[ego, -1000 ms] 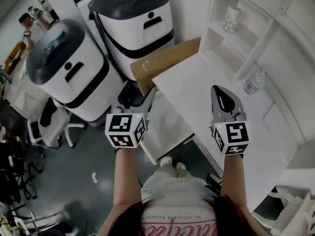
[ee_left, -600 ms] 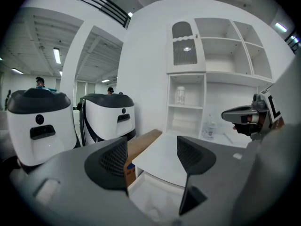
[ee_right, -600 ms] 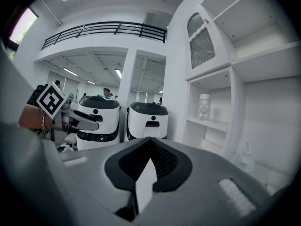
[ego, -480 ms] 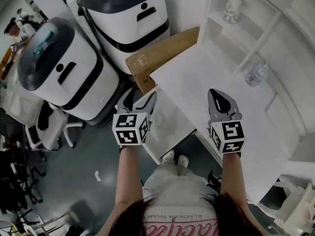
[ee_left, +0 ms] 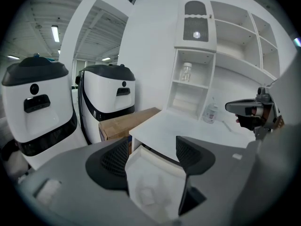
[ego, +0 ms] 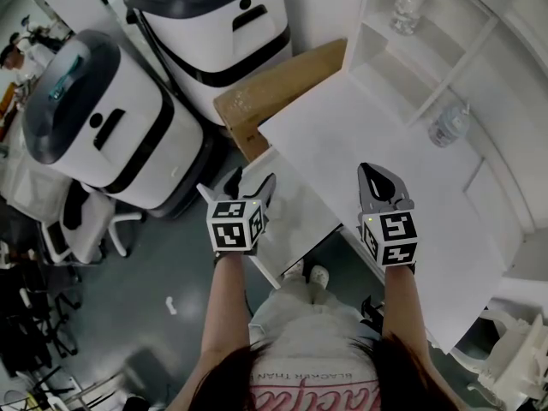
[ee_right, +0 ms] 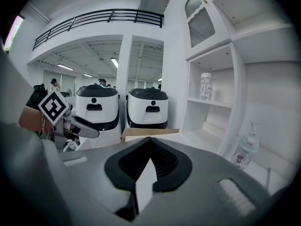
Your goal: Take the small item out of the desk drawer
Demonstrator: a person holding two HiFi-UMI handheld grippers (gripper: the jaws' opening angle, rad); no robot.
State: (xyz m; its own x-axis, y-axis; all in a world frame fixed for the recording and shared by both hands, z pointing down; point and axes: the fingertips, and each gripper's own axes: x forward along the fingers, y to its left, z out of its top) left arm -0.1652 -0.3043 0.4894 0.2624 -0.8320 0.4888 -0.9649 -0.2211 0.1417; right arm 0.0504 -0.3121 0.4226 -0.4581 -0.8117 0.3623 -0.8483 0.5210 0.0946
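Observation:
The white desk (ego: 385, 144) has its drawer (ego: 295, 221) pulled out at the near left corner. My left gripper (ego: 251, 183) hovers over the drawer's left part, its jaws wide apart and closing, with nothing pressed between them. Between those jaws (ee_left: 153, 152) the left gripper view shows the drawer's white floor and a small pale squarish item (ee_left: 146, 193), faint and blurred. My right gripper (ego: 379, 178) is held over the desk top, shut and empty; its pads meet at the tips (ee_right: 149, 141).
Two white-and-black machines (ego: 103, 127) (ego: 223, 24) stand left of the desk, with a cardboard box (ego: 274, 101) leaning against the desk's far edge. A shelf unit holds a jar (ego: 407, 11); a pump bottle (ego: 447, 127) stands on the desk. An office chair (ego: 86, 221) is at left.
My left gripper has moved right and forward to the open drawer, its jaws a little narrower. The right gripper has barely moved.

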